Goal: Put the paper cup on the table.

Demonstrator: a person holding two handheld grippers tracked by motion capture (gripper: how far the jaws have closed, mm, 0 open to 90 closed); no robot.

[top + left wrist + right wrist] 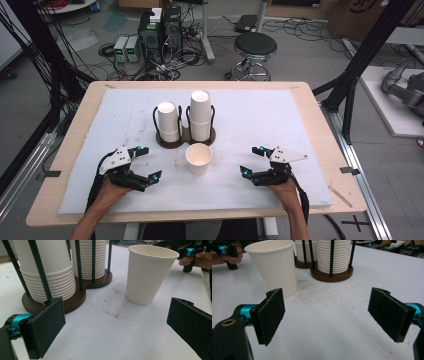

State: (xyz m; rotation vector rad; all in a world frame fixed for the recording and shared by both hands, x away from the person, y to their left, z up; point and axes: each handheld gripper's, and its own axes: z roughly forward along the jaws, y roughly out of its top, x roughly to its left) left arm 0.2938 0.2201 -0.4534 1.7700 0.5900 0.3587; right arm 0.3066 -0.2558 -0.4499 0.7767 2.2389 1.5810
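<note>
Paper cup (198,159), white and upright with its mouth open to the ceiling, stands alone on the white mat (260,120) that covers the wooden table (310,107), just in front of a dark brown wooden cup holder (172,142) and apart from it. The holder has two round bays fenced by thin black rods; each bay carries a stack of upside-down white paper cups, the left stack (168,121) shorter than the right stack (200,115). The left gripper (148,162) rests low on the mat to the left of the single cup, its jaws spread wide with nothing between them; in the left gripper view the cup (148,273) stands ahead and to the right of centre, untouched. The right gripper (251,161) sits to the cup's right, jaws likewise wide apart and empty, and its own view shows the cup (274,266) ahead on the left, clear of both pads.
</note>
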